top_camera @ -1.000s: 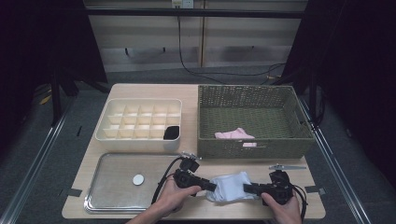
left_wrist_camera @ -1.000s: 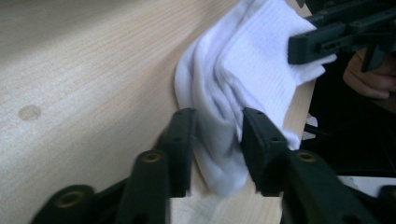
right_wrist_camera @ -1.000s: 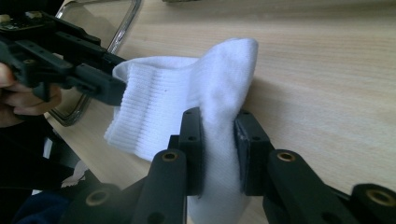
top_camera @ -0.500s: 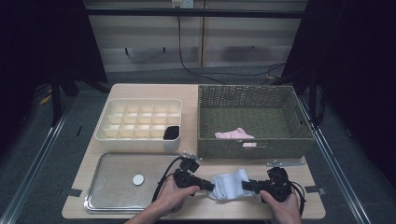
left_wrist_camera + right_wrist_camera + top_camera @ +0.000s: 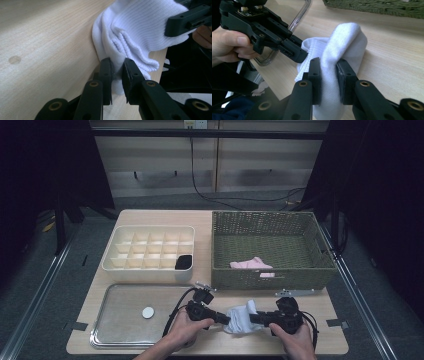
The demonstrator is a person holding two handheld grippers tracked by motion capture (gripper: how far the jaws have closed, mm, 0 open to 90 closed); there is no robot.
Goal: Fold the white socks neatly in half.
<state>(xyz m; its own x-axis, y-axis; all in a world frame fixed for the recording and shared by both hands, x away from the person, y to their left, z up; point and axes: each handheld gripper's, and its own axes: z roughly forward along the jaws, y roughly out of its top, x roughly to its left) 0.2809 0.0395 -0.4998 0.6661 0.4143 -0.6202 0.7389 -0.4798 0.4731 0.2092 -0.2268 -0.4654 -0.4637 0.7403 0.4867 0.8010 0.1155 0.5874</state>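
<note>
Item: white ribbed sock [image 5: 241,318], bunched, lying at the front edge of the desk [image 5: 330,340] between the two hands, just in front of the wicker basket [image 5: 270,279]. Left tongs [image 5: 117,73]: jaws have just been closing and now pinch a fold of the sock's cuff end, with knit pressed between the pads. Right tongs [image 5: 329,80]: clamped on the opposite, rounded end, cloth bulging above the jaws. Purpose of the hold, as judged: a grip at each end lets the sock be folded or rolled over on itself before storage. Nearby: divided cream organiser tray [image 5: 150,251] with one dark rolled item [image 5: 183,262] in a front cell, probably the destination; pink garment [image 5: 250,264] in the basket; metal tray [image 5: 125,315] to the left bearing a small white disc [image 5: 148,312].
</note>
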